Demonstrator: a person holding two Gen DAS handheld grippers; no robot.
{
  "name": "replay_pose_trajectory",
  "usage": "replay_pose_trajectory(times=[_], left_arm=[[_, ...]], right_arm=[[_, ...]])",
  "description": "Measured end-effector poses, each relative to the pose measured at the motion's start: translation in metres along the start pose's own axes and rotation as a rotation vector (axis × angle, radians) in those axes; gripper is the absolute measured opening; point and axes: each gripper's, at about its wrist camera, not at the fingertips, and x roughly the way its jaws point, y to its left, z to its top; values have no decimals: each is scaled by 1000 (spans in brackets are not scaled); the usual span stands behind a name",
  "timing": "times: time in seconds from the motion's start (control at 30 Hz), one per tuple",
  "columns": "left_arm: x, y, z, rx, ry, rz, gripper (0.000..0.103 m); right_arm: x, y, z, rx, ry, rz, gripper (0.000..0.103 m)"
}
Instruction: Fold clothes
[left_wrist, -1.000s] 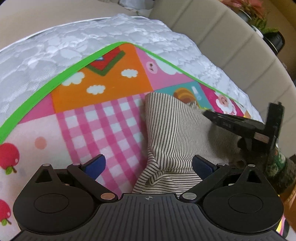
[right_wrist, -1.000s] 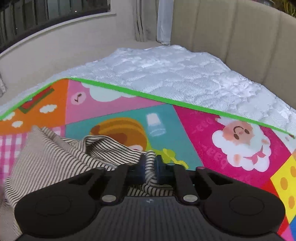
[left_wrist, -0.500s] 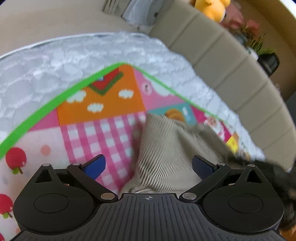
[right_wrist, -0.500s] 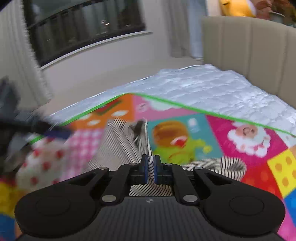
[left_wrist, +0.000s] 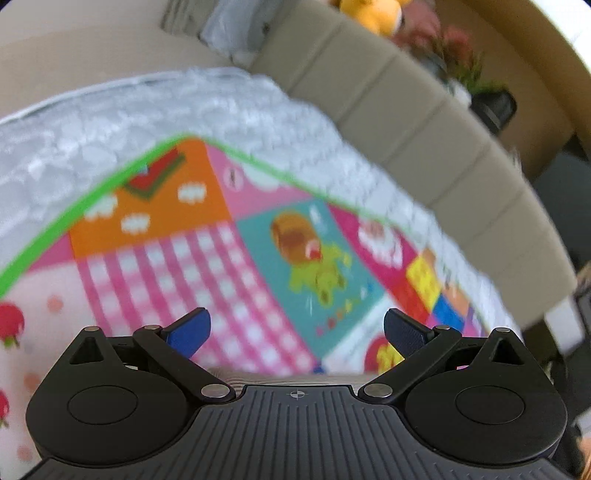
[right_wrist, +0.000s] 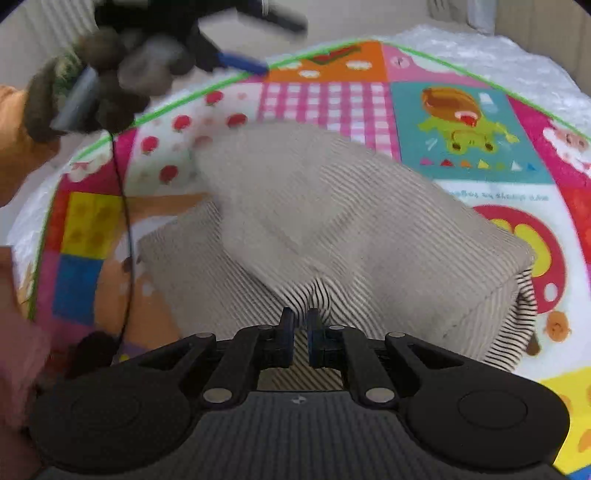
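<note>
A beige garment with thin dark stripes lies folded over on the colourful play mat. My right gripper is at its near edge. The jaws are opening by a sliver, and a puckered fold of the striped cloth is still pinched between them. My left gripper hangs open over the mat with nothing between its blue pads. Only a strip of the garment shows under it. In the right wrist view the left gripper is a blur at the top left, held by a gloved hand.
The mat lies on a white quilted mattress. A beige padded headboard runs along the far side, with a yellow plush toy and a potted plant behind it. A thin black cable hangs at the left.
My right gripper swung across the mat with the garment's edge, laying one part over the other. My left gripper rose, and the garment dropped almost out of its view.
</note>
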Motion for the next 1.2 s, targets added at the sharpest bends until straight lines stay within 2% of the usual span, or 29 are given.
replay_pose_trajectory(times=[0.07,0.1,0.2,0.3,0.43,0.5,0.53,0.57,0.6,0.63,0.67,0.77,0.9,0.97,1.07,1.2], left_arm=[[4,-1,-13,44,73,14,102],[7,0,-20,64,109,17,102],[13,3,-42,96,206,-2,102],[24,10,-62,56,287,-37,102],[42,24,-72,-73,328,-88,102],[51,31,-71,-128,336,-117,97],[55,34,-70,-154,339,-128,89],[61,37,-68,-181,339,-136,80],[67,39,-65,-208,339,-143,76],[72,41,-63,-226,332,-153,67],[76,40,-58,-225,317,-154,58],[84,26,-32,-147,234,-114,46],[75,5,-2,-76,144,-137,43],[66,-3,4,-42,114,-159,43],[56,-5,-5,-13,129,-185,43],[56,1,-31,19,205,-175,43]], right_arm=[[-17,-8,0,30,-21,6,36],[-27,-18,3,78,-39,1,55],[-43,-47,3,218,-86,-44,58],[-36,-69,-3,330,-72,-87,60],[-8,-86,-10,433,-36,-91,61],[7,-93,-12,468,-23,-81,61],[13,-96,-9,474,-21,-67,60],[18,-97,-6,464,-20,-61,57],[20,-95,-1,430,-20,-65,43],[22,-94,5,396,-26,-72,35],[21,-94,11,363,-39,-82,31],[17,-103,35,308,-104,-112,26],[-6,-123,62,285,-223,-179,25],[-20,-134,63,296,-264,-177,25],[-30,-135,48,302,-257,-131,25],[-18,-121,20,270,-169,-107,25]])
